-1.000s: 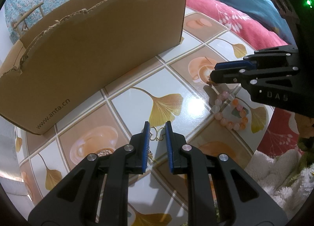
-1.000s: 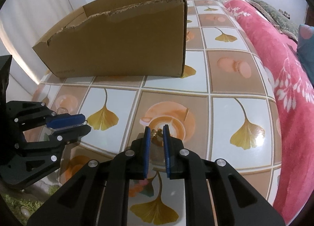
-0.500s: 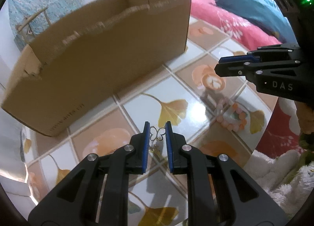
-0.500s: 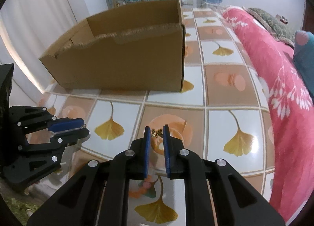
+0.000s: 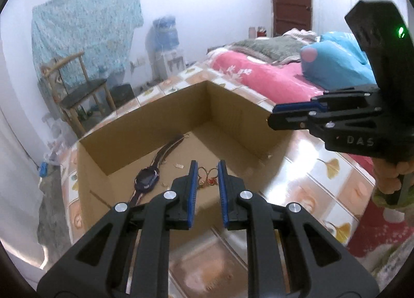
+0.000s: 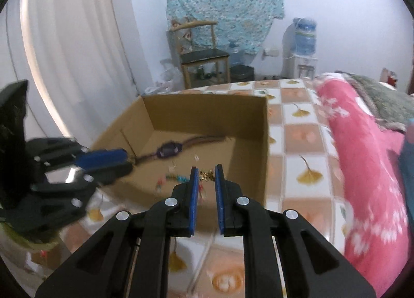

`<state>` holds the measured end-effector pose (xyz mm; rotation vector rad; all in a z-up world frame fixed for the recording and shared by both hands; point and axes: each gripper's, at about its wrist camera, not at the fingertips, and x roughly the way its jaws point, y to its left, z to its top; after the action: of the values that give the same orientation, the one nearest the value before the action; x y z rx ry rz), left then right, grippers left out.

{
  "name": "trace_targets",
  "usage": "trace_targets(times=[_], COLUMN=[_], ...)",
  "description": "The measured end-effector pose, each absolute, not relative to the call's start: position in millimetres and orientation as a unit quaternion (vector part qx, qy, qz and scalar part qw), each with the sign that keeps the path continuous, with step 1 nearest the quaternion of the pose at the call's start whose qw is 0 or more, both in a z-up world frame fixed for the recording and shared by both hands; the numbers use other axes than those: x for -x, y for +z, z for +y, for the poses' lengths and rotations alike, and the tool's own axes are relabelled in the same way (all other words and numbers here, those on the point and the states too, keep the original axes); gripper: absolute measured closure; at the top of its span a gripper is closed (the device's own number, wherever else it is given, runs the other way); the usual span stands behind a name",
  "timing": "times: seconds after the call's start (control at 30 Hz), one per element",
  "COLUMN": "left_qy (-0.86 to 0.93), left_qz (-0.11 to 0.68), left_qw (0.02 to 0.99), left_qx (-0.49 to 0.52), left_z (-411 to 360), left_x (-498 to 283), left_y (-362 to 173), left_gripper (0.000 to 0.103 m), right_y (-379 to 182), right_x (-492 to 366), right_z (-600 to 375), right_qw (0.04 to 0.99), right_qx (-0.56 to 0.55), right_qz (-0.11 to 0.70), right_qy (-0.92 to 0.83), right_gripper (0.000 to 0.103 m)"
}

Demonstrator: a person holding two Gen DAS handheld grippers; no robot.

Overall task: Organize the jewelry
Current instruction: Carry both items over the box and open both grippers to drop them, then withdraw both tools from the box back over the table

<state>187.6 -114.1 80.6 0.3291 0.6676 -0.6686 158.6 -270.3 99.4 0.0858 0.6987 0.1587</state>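
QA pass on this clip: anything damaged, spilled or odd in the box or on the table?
Nothing spilled. The box has no flaps, but its rim looks sound here. A watch and a few small bits lie loose on its floor. Each gripper, left and right, pinches a small gold butterfly piece above the box.

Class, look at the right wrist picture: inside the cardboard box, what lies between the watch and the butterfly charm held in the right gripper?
Small loose jewelry bits lie on the box floor between the watch and the butterfly charm, in the right wrist view.

Soft, perhaps window-lit room, motion-blurred throughout, fisheye-bent edges, glare on the glossy tablecloth (image 5: 305,168).
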Motion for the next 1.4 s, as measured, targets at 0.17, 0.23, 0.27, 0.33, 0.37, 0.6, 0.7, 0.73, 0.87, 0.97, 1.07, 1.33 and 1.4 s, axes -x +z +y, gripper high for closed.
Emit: trace_targets(times=[0.17, 0.23, 0.27, 0.33, 0.37, 0.6, 0.7, 0.73, 0.87, 0.97, 1.07, 1.33, 1.4], left_qy=[-0.335, -0.348, -0.347, -0.355, -0.355, -0.35, -0.346, -0.344, -0.341, -0.334, -0.328, -0.332, -0.332], left_qz=[0.388, 0.426, 0.446, 0.474, 0.486, 0.508, 0.497, 0.493, 0.476, 0.461, 0.444, 0.389, 0.394], left_qw=[0.847, 0.827, 0.818, 0.8, 0.793, 0.785, 0.794, 0.798, 0.81, 0.821, 0.834, 0.859, 0.857], left_qx=[-0.137, -0.117, -0.109, -0.098, -0.093, -0.05, -0.049, -0.049, -0.035, -0.024, -0.014, 0.021, 0.026], left_z=[-129.1, -133.6, -136.9, -139.7, -141.2, -138.1, -131.9, -129.5, -114.2, -99.0, -81.0, -15.7, -2.3], left_x=[-255.0, -277.3, -289.6, -305.4, -312.7, -329.5, -325.8, -324.1, -317.7, -308.9, -295.3, -211.6, -183.1], left_y=[74.5, 66.7, 62.1, 53.3, 48.9, 35.1, 41.8, 45.2, 62.9, 77.3, 91.2, 102.6, 90.7], left_gripper=[0.088, 0.088, 0.088, 0.088, 0.088, 0.081, 0.076, 0.076, 0.074, 0.07, 0.064, 0.037, 0.032], right_y=[89.1, 79.9, 75.1, 66.2, 64.6, 74.3, 83.2, 86.9, 102.2, 114.8, 127.5, 138.2, 126.5], right_x=[-230.3, -257.1, -264.7, -282.2, -286.4, -292.2, -289.3, -286.7, -275.0, -261.5, -240.0, -147.1, -126.0], right_z=[-276.5, -278.3, -279.0, -283.0, -284.9, -295.3, -300.1, -302.4, -312.4, -320.5, -327.9, -330.5, -328.5], right_qw=[0.904, 0.89, 0.885, 0.873, 0.872, 0.884, 0.892, 0.895, 0.904, 0.911, 0.918, 0.933, 0.929], right_qx=[-0.044, -0.034, -0.034, -0.034, -0.033, -0.038, -0.038, -0.04, -0.054, -0.061, -0.07, -0.096, -0.099], right_qz=[0.417, 0.447, 0.457, 0.48, 0.484, 0.462, 0.447, 0.442, 0.422, 0.405, 0.389, 0.346, 0.356], right_qy=[0.084, 0.084, 0.083, 0.079, 0.072, 0.059, 0.052, 0.05, 0.045, 0.038, 0.034, 0.031, 0.023], right_gripper=[0.09, 0.09, 0.09, 0.09, 0.09, 0.078, 0.076, 0.076, 0.076, 0.075, 0.075, 0.053, 0.052])
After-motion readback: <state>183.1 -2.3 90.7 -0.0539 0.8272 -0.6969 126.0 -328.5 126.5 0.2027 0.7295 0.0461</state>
